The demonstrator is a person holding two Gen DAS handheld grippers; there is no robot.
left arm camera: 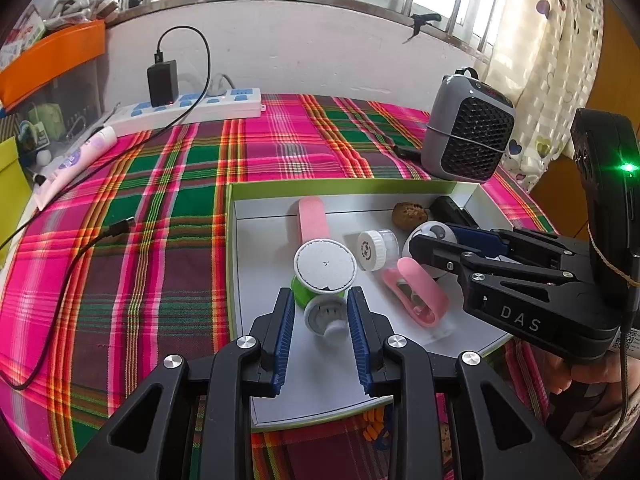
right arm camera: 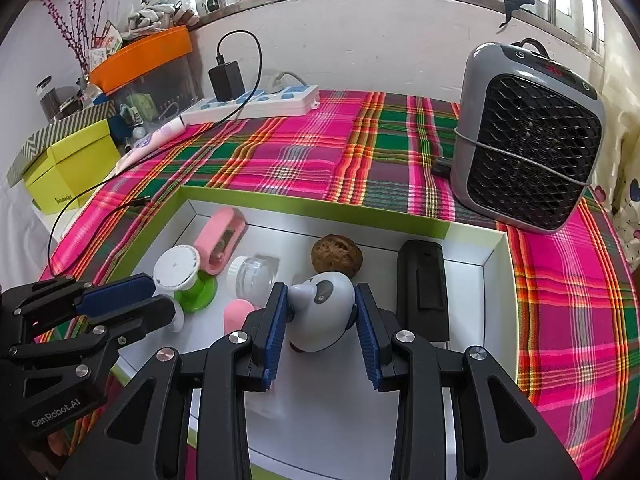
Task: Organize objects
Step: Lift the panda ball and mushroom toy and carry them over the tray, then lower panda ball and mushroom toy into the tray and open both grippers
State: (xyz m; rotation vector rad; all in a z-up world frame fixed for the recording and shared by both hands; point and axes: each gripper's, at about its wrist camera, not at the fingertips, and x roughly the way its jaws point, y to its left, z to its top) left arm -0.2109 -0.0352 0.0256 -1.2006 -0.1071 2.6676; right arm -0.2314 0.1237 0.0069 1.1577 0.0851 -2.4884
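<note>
Both grippers grip toys inside the green-rimmed tray (right arm camera: 280, 200).
Left gripper (left arm camera: 321, 312) clamps the green-and-white spool toy (left arm camera: 325, 268); right gripper (right arm camera: 321, 308) clamps the panda figure (right arm camera: 322, 312). Walnut (right arm camera: 337, 253), clear jar (right arm camera: 256, 276), pink clip (right arm camera: 220, 240), black case (right arm camera: 422, 280) lie in the tray; panda's underside hidden.

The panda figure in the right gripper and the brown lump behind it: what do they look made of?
Panda figure: probably hard plastic, smooth with a soft sheen, moulded ear and eye patches. Brown lump: likely a walnut or similar woody shell, matte, wrinkled and pitted. Neither is certain from looks alone.
</note>
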